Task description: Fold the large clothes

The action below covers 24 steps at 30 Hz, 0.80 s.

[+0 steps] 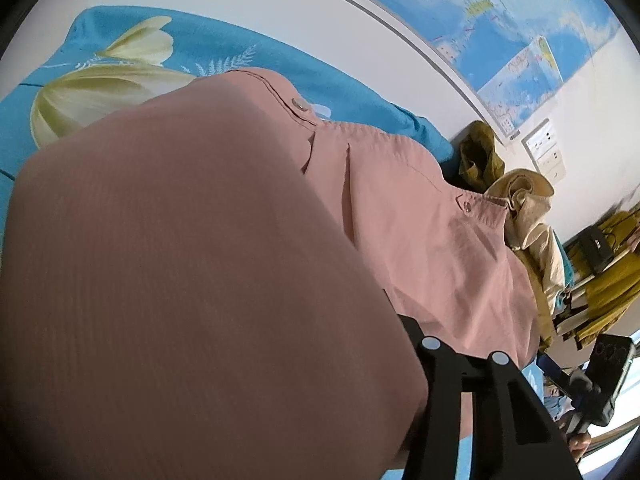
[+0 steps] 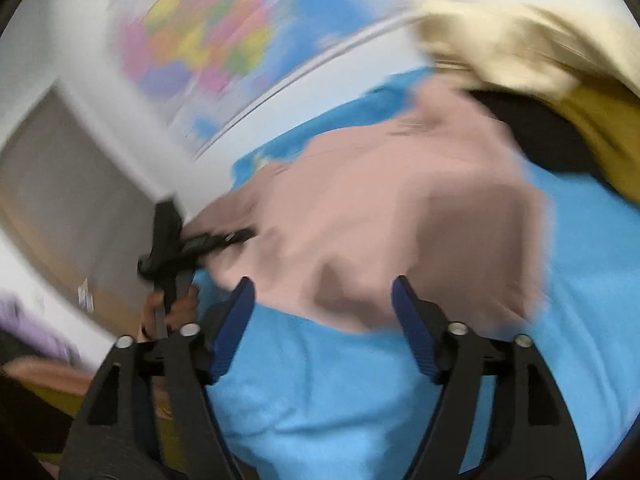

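A pink shirt [image 1: 224,264] lies spread on a blue flowered bedsheet [image 1: 224,56], its buttoned edge toward the wall. In the left wrist view a fold of the shirt drapes right over the left gripper [image 1: 460,364], hiding its fingers, so I cannot tell whether they grip the cloth. In the blurred right wrist view the right gripper [image 2: 324,304] hangs over the shirt's near edge with its blue fingers [image 2: 412,320] set wide and nothing between them. Beside the shirt, away from the left gripper, lies a heap of cream and mustard clothes [image 1: 528,216]. Above the shirt a world map [image 1: 500,12] hangs on the wall.
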Each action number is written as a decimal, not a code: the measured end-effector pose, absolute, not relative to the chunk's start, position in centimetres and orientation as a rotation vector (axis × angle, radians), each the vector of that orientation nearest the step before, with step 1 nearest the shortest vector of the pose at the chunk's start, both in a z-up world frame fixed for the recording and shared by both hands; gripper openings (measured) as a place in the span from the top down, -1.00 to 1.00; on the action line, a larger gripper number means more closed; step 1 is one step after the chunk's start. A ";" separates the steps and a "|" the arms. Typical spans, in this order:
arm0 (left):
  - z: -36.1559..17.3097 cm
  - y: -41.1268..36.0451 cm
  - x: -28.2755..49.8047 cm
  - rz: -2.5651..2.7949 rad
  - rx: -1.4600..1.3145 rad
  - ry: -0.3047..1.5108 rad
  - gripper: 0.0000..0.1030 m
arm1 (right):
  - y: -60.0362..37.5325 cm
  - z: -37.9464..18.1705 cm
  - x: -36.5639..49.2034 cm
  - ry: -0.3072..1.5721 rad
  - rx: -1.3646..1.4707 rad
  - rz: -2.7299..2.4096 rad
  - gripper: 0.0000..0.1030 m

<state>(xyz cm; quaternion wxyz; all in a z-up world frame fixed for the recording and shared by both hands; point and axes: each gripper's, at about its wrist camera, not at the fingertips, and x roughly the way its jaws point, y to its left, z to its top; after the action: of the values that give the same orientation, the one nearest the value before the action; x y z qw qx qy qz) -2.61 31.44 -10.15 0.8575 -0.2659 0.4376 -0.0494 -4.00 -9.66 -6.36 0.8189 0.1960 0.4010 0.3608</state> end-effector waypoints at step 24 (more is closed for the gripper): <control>-10.3 28.8 -2.9 -0.023 -0.394 0.916 0.00 | -6.7 -9.8 0.5 0.820 0.529 0.666 -0.57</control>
<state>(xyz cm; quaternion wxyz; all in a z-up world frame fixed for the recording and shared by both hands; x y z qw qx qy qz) -2.85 28.78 -10.27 0.8783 -0.1890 0.4391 -0.0112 0.50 -6.71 -9.75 0.8306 0.2494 0.3865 0.3140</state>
